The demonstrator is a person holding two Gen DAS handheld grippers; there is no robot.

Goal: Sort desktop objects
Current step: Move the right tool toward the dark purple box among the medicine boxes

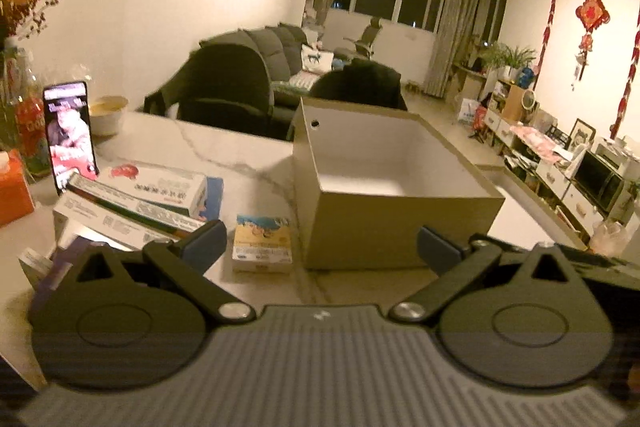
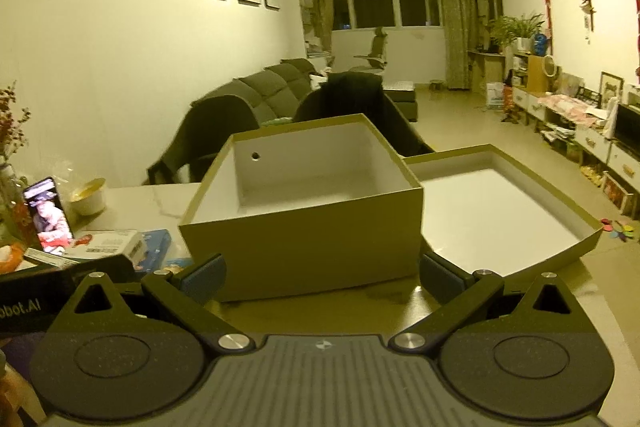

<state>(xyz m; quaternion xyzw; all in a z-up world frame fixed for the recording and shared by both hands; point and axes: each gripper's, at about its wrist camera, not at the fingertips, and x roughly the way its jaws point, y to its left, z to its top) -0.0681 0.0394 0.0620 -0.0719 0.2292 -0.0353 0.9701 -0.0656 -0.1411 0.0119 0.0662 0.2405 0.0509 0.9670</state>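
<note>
A lit phone (image 1: 70, 131) stands at the far left of the pale marbled surface (image 1: 208, 143). Next come stacked white cardboard medicine packets (image 1: 160, 193), then a small yellow carton (image 1: 262, 243). The left tool (image 1: 320, 247) gapes wide, empty. The open olive cardboard box (image 2: 304, 223) sits centre, its shallow lid (image 2: 500, 215) beside it. The right tool (image 2: 320, 273) is spread wide, empty.

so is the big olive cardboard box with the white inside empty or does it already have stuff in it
Empty as far as visible: the olive cardboard box shows only bare white walls and floor in the right wrist view. The near strip of floor behind its front wall is hidden.
</note>
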